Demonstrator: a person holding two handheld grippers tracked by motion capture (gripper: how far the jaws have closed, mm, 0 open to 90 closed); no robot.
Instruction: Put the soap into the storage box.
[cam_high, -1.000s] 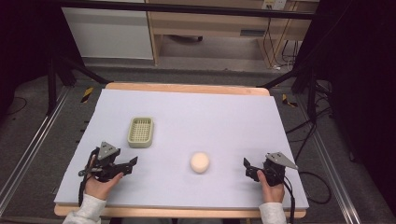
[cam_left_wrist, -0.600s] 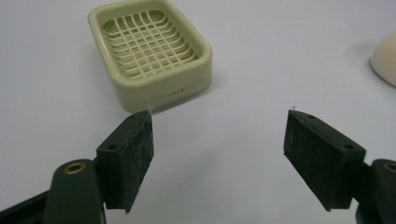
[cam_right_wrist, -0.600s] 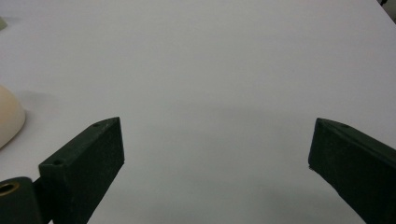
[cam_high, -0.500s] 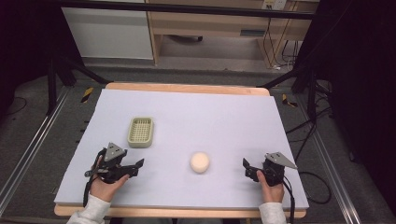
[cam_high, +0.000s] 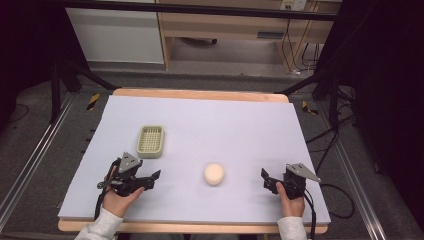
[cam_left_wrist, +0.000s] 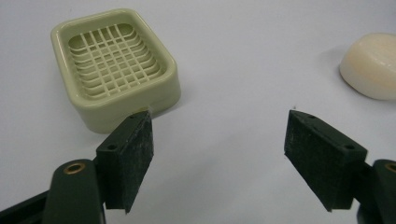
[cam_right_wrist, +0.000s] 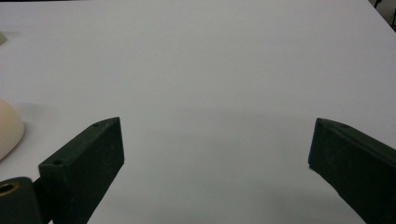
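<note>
Near the front edge of the surface (cam_high: 225, 120), the left tongs (cam_high: 152, 176) sit low in the person's left hand (cam_high: 120, 200), their two black jaws spread wide with nothing between them. From the left gripper view these left tongs (cam_left_wrist: 219, 140) point across bare white surface, with the pale green soap dish (cam_left_wrist: 114, 67) just beyond the left jaw and the cream soap bar (cam_left_wrist: 371, 65) farther off past the right jaw. Neither thing touches a jaw.

At the other side, the right tongs (cam_high: 265, 176) are held in the right hand (cam_high: 290, 202), likewise gaping and empty. Seen in the right gripper view, the right tongs (cam_right_wrist: 217, 149) face open white surface, and a curved edge of the soap bar (cam_right_wrist: 9, 133) shows at the left border, apart from the nearer jaw.

From above, the soap bar (cam_high: 214, 173) lies on the surface between the two tongs, somewhat nearer the right pair's side of the middle. It is clear of both. The soap dish (cam_high: 151, 141) stands upright, empty, behind the left tongs and well apart from the bar. A black cable (cam_high: 330, 200) trails from the right tongs over the surface's edge.
</note>
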